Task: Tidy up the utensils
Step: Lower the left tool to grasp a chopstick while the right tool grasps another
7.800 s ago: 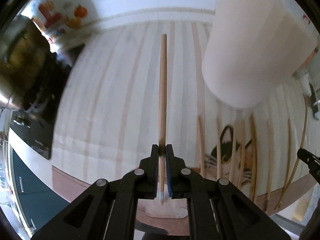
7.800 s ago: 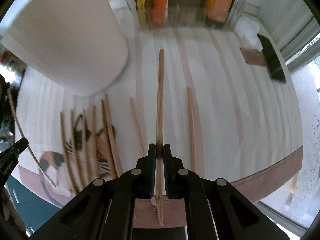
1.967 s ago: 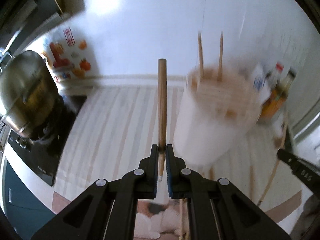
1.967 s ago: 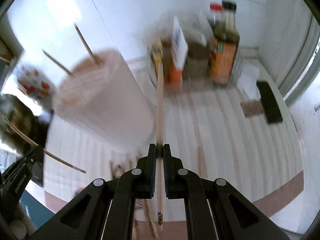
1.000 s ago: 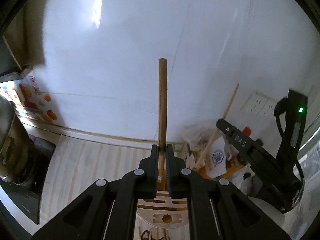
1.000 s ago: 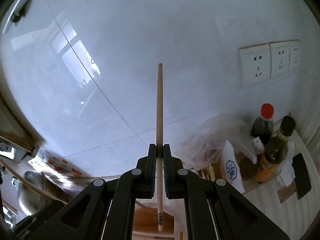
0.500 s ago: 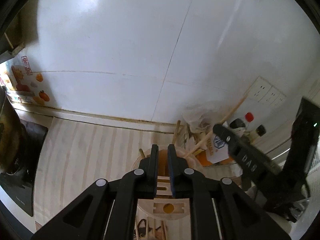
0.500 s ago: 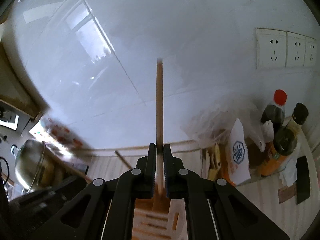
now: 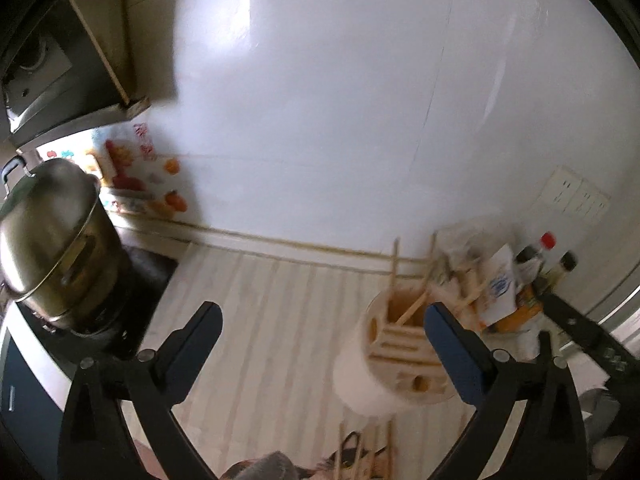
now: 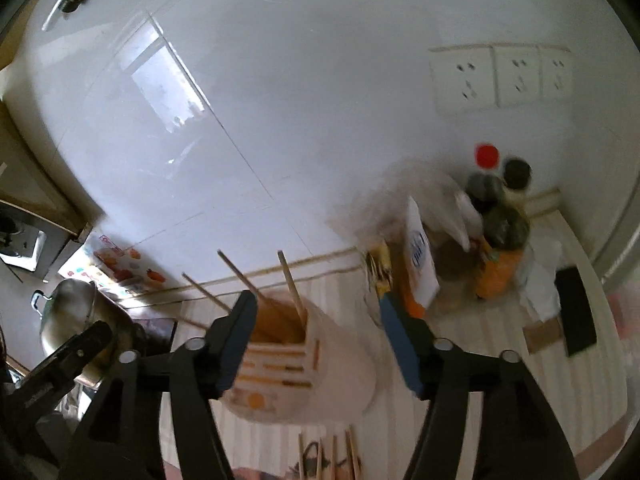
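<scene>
Both hand-held grippers over the desk, jaws just opened, nothing between them. The left hand-held gripper (image 9: 320,326) stands wide open; the right hand-held gripper (image 10: 318,330) is open above the holder (image 10: 320,364). The white holder stands near the desk's back edge with chopsticks (image 10: 292,286) upright in it. More chopsticks (image 10: 332,456) lie on the desk toward its front edge.

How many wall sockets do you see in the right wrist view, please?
3, side by side on the wall: left socket, middle socket, right socket. None looks hidden.
</scene>
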`<action>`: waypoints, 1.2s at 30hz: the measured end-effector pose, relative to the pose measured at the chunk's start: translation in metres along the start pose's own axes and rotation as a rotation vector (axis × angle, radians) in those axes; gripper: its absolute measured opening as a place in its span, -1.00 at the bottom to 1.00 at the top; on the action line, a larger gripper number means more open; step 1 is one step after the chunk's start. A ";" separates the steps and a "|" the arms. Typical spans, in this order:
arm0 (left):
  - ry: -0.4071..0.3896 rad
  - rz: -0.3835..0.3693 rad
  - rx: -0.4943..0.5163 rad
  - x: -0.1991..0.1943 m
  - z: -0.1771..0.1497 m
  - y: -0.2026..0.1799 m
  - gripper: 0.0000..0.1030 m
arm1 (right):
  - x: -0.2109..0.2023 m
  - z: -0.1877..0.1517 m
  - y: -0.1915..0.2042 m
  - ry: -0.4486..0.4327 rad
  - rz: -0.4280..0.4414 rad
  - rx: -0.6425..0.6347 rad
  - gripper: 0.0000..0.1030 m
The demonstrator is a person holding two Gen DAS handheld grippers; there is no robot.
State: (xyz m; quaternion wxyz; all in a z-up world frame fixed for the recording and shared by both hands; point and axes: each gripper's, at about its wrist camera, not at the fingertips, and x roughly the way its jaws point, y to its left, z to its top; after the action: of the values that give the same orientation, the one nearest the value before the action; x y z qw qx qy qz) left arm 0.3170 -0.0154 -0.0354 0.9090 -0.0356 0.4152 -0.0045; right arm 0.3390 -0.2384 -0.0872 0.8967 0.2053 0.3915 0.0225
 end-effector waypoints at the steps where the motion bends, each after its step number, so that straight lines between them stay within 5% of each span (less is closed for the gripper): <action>1: 0.010 0.007 0.003 0.003 -0.006 0.001 1.00 | -0.002 -0.008 -0.005 0.002 -0.010 0.010 0.52; 4: 0.051 0.039 0.017 0.014 -0.027 0.005 1.00 | -0.003 -0.028 -0.016 0.005 -0.038 0.021 0.78; 11: 0.197 0.123 0.081 0.062 -0.097 0.006 1.00 | 0.012 -0.078 -0.042 0.084 -0.147 0.014 0.79; 16: 0.344 0.117 0.114 0.098 -0.146 0.000 1.00 | 0.029 -0.116 -0.071 0.191 -0.210 0.031 0.79; 18: 0.400 0.096 0.124 0.111 -0.166 -0.004 0.97 | 0.035 -0.129 -0.081 0.232 -0.230 0.039 0.77; 20: 0.446 0.068 0.125 0.121 -0.182 -0.008 0.95 | 0.040 -0.142 -0.095 0.271 -0.228 0.062 0.47; 26: 0.595 -0.002 0.146 0.153 -0.226 -0.024 0.27 | 0.049 -0.169 -0.130 0.353 -0.274 0.094 -0.28; 31: 0.682 -0.013 0.152 0.174 -0.254 -0.031 -0.41 | 0.058 -0.185 -0.154 0.417 -0.309 0.107 -0.34; 36: 0.656 -0.006 0.184 0.172 -0.257 -0.036 -0.89 | 0.076 -0.197 -0.169 0.499 -0.313 0.125 -0.36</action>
State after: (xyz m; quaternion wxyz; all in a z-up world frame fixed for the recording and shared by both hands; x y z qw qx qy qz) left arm 0.2368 -0.0731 -0.3306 0.7262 0.0486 0.6834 -0.0560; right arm 0.2312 -0.3087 -0.3250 0.7510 0.1855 0.6272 -0.0906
